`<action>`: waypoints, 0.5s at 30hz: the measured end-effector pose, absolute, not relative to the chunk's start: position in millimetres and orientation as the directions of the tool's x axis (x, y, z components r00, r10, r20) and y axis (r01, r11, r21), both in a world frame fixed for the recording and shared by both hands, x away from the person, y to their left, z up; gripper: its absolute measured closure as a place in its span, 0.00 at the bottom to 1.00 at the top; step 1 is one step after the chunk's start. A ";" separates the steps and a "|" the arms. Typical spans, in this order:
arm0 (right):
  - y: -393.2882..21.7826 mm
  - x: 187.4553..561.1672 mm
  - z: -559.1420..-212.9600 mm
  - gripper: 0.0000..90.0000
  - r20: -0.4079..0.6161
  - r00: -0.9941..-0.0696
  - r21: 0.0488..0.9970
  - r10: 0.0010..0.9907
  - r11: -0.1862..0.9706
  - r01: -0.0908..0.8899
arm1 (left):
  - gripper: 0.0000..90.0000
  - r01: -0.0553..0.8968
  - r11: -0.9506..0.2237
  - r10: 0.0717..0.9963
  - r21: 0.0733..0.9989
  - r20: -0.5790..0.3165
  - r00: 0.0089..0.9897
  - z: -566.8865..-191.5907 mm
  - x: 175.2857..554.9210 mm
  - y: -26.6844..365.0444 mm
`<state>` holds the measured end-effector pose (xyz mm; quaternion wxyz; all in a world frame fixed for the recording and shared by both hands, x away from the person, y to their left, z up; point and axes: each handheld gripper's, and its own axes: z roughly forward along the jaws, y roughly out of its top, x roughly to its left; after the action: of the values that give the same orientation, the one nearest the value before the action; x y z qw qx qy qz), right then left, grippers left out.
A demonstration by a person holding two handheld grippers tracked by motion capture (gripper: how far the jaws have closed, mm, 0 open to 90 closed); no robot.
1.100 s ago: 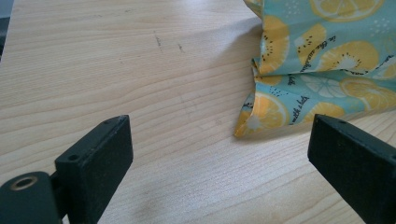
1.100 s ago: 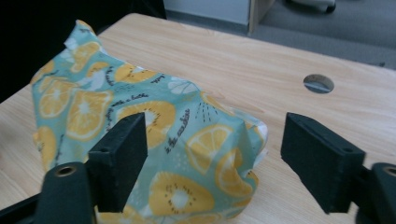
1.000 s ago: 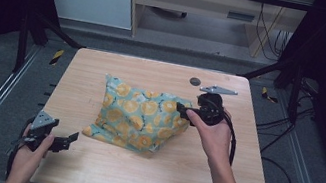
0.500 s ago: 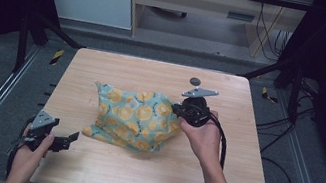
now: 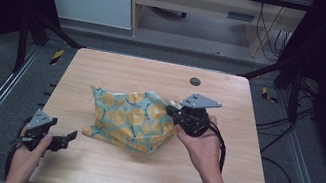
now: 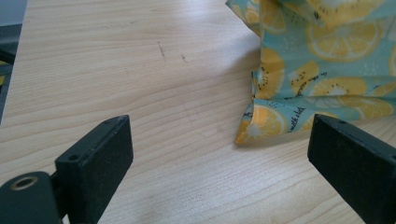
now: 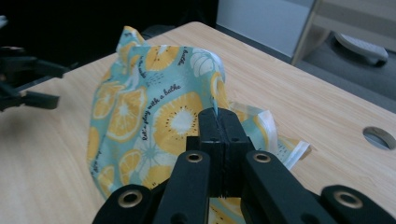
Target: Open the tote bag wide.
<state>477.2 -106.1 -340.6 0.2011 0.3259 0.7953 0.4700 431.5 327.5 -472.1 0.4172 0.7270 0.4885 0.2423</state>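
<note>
At the bench's near left corner the left claw is held low with its jaws spread wide and nothing between them, a corner of the cloth lying just ahead of it. The lemon-print cloth is bunched at the middle of the bench. Its right edge is pinched in the right claw, whose jaws have just closed on it and hold it lifted

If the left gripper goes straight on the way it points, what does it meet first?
Probably the near corner of the cloth, a little right of centre between the open jaws of the left gripper; before that, bare table.
</note>
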 end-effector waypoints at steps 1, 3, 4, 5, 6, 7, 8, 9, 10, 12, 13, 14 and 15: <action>-105.7 473.7 -340.2 1.00 -0.022 -0.716 0.882 0.698 0.350 0.315 | 0.07 0.508 -0.171 0.912 0.844 -0.059 0.405 -471.9 431.9 328.2; -104.6 466.2 -340.2 1.00 -0.025 -0.731 0.887 0.682 0.352 0.298 | 0.07 0.509 -0.170 0.913 0.844 -0.060 0.403 -471.7 432.3 328.7; -104.2 463.7 -340.4 1.00 -0.025 -0.735 0.890 0.678 0.350 0.292 | 0.07 0.509 -0.171 0.913 0.843 -0.059 0.404 -471.8 432.3 328.7; -103.5 460.6 -341.0 1.00 -0.026 -0.742 0.894 0.670 0.348 0.283 | 0.07 0.511 -0.173 0.912 0.842 -0.059 0.406 -471.9 432.2 328.5; -102.7 457.7 -341.9 1.00 -0.028 -0.751 0.895 0.659 0.351 0.274 | 0.07 0.509 -0.174 0.912 0.843 -0.057 0.407 -472.0 431.9 328.1; -101.6 454.4 -343.3 1.00 -0.031 -0.760 0.897 0.649 0.354 0.265 | 0.07 0.508 -0.175 0.911 0.844 -0.057 0.408 -471.9 431.7 327.6; -101.0 452.5 -344.2 1.00 -0.033 -0.764 0.896 0.645 0.357 0.263 | 0.07 0.508 -0.176 0.910 0.843 -0.058 0.411 -471.7 431.4 327.0; -100.5 450.4 -345.5 1.00 -0.036 -0.769 0.896 0.638 0.361 0.257 | 0.07 0.506 -0.180 0.909 0.844 -0.054 0.413 -471.5 431.3 326.3; -100.4 448.6 -346.5 1.00 -0.033 -0.772 0.898 0.634 0.358 0.256 | 0.07 0.504 -0.185 0.908 0.844 -0.050 0.416 -471.4 431.3 325.7; -100.9 445.2 -348.1 1.00 -0.035 -0.776 0.899 0.630 0.359 0.251 | 0.07 0.502 -0.191 0.906 0.844 -0.045 0.421 -471.1 431.8 324.2; -101.5 443.4 -349.2 1.00 -0.032 -0.776 0.900 0.630 0.357 0.252 | 0.07 0.500 -0.196 0.904 0.844 -0.043 0.426 -471.0 432.0 323.5; -101.5 443.4 -349.2 1.00 -0.032 -0.776 0.900 0.630 0.357 0.252 | 0.07 0.500 -0.196 0.904 0.844 -0.043 0.426 -471.0 432.0 323.5; -102.9 438.7 -354.0 1.00 -0.037 -0.780 0.898 0.625 0.363 0.248 | 0.07 0.498 -0.200 0.902 0.844 -0.039 0.430 -471.0 432.0 322.7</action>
<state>438.7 -102.9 -354.0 0.1905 0.2717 0.8031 0.4949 432.0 322.7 -471.0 0.4165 0.7357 0.4757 0.2427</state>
